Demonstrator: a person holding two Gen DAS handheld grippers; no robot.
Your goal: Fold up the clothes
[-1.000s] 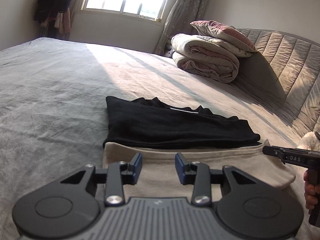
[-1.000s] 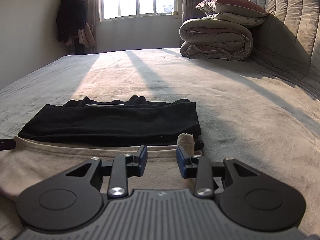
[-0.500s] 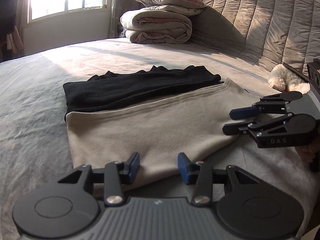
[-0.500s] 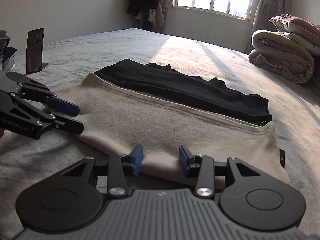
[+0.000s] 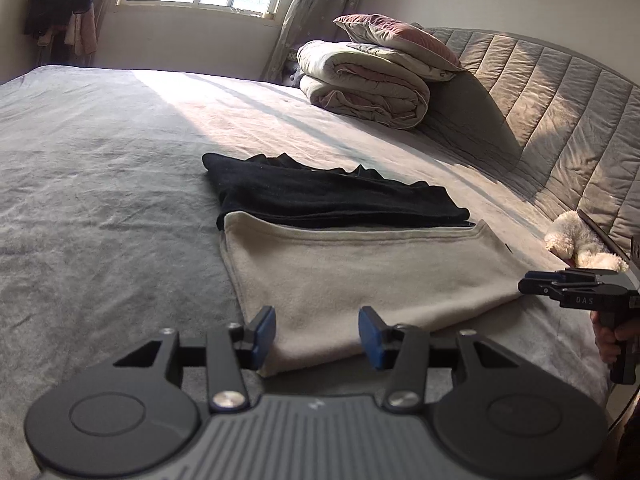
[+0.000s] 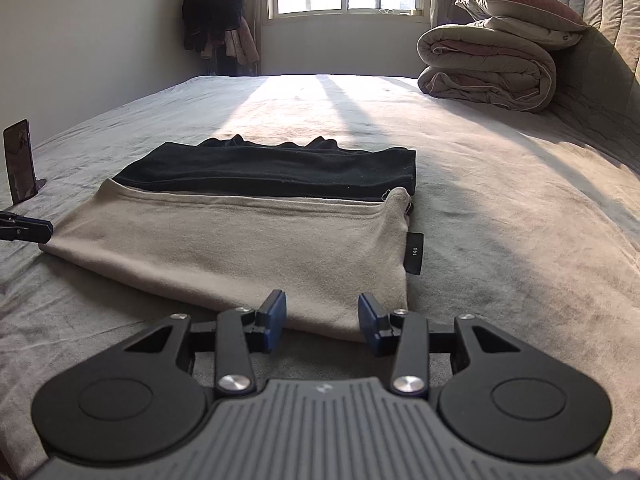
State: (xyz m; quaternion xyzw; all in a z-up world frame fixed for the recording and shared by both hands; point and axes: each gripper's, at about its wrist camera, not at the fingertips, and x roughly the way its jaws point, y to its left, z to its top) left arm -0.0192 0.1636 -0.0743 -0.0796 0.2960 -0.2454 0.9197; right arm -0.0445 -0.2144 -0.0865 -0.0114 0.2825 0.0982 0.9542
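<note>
Two open grippers at the near edge of a folded garment on a bed.

Left gripper [image 5: 317, 334] and right gripper [image 6: 322, 318] both hold their blue-padded jaws wide, gripping nothing, at the near corners of the folded beige fleece garment [image 6: 240, 248]. Its black folded part [image 6: 272, 170] lies at the far side, on the grey bedspread [image 6: 500, 200]; a rolled beige quilt [image 6: 488, 70] sits far right.

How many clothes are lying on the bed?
2. A black garment lies folded farther up the bed, and a beige garment lies in front of it, overlapping its near edge. More layers could be hidden underneath.
</note>
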